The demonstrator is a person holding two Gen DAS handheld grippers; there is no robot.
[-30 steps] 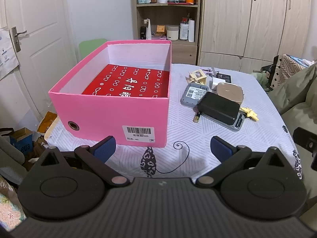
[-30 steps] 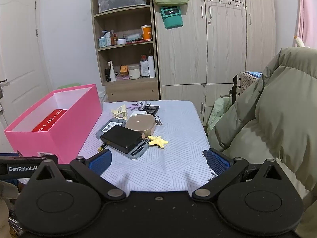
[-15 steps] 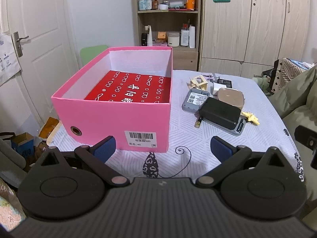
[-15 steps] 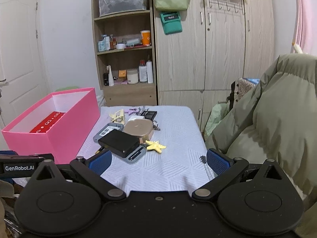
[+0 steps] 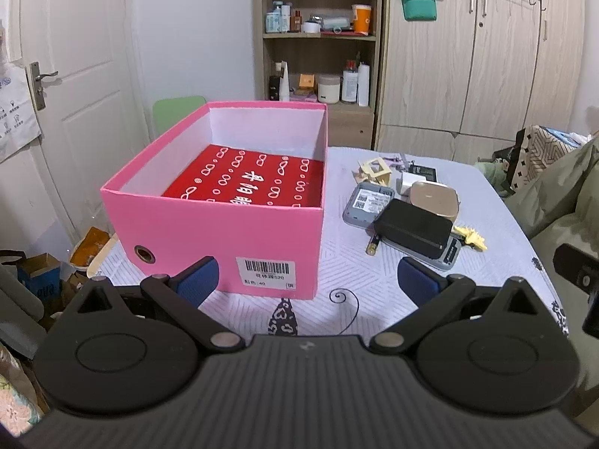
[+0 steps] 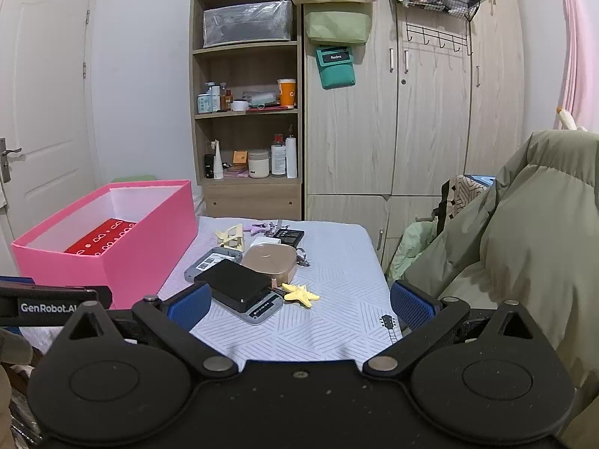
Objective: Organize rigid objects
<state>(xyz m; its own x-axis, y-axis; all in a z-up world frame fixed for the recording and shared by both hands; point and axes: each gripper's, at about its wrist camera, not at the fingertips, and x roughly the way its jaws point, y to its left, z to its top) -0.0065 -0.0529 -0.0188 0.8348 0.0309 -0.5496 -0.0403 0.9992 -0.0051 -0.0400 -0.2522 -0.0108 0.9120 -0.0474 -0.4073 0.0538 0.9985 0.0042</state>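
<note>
You hold both the left gripper point(image 5: 306, 280) and right gripper point(image 6: 297, 307) wide and empty, short of the clutter point(image 6: 254, 273) waiting beside the open pink box point(image 5: 224, 224).

Pink boxes point(image 5: 224, 232): one
Red boxes point(image 5: 254, 179): one
Black cases point(image 5: 413, 228): one
Yellow starfish toys point(image 6: 299, 293): one
Grippers: two

The pink box point(image 5: 224, 232) fills the table's point(image 6: 337, 321) left side, its top open. Clutter around the black case point(image 6: 236, 284) crowds the middle toward the far edge. Bare cloth runs along the near and right edges.
</note>
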